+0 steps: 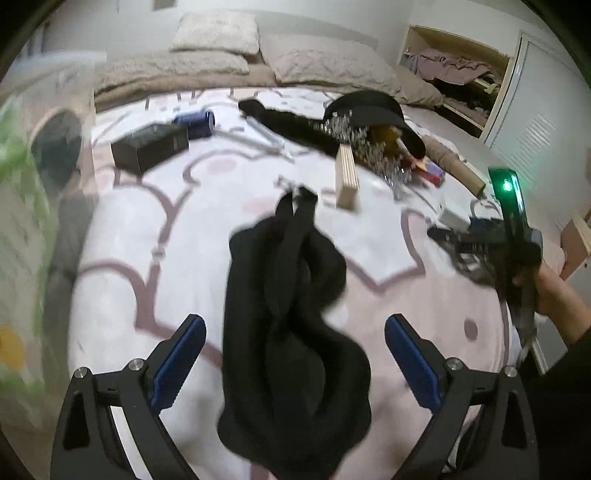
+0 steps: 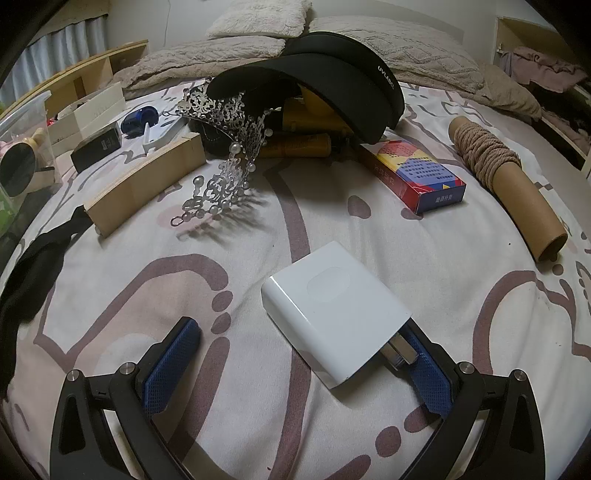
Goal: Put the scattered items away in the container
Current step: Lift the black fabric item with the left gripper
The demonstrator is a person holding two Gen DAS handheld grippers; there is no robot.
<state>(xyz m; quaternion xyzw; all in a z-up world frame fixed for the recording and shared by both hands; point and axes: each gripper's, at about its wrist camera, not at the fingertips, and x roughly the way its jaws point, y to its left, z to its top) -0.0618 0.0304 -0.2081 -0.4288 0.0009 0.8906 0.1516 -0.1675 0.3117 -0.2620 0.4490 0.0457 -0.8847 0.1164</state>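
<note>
Only your left wrist view shows the black garment (image 1: pixel 291 332), lying on the bed (image 1: pixel 147 229) between your left fingers (image 1: pixel 192 347), spread wide and clear of it. Only your right view shows the white charger (image 2: pixel 332 310) between your right fingers (image 2: pixel 173 362), spread; whether its plug end touches the right-hand pad cannot be told.

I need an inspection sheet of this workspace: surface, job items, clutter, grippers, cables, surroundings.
Surface: bed sheet, white with a mauve pattern, wrinkled.
Job's things: black cloth between the left gripper's open fingers, pads apart from it; white charger; tiara; black visor; blue-red box; yarn tube; wooden block; black box; clear container at far left.
Clutter: yellow bottles under the visor.
Grippers: left gripper open; right gripper open around the charger.
Cables: nothing seen.
Surroundings: pillows, open closet.
</note>
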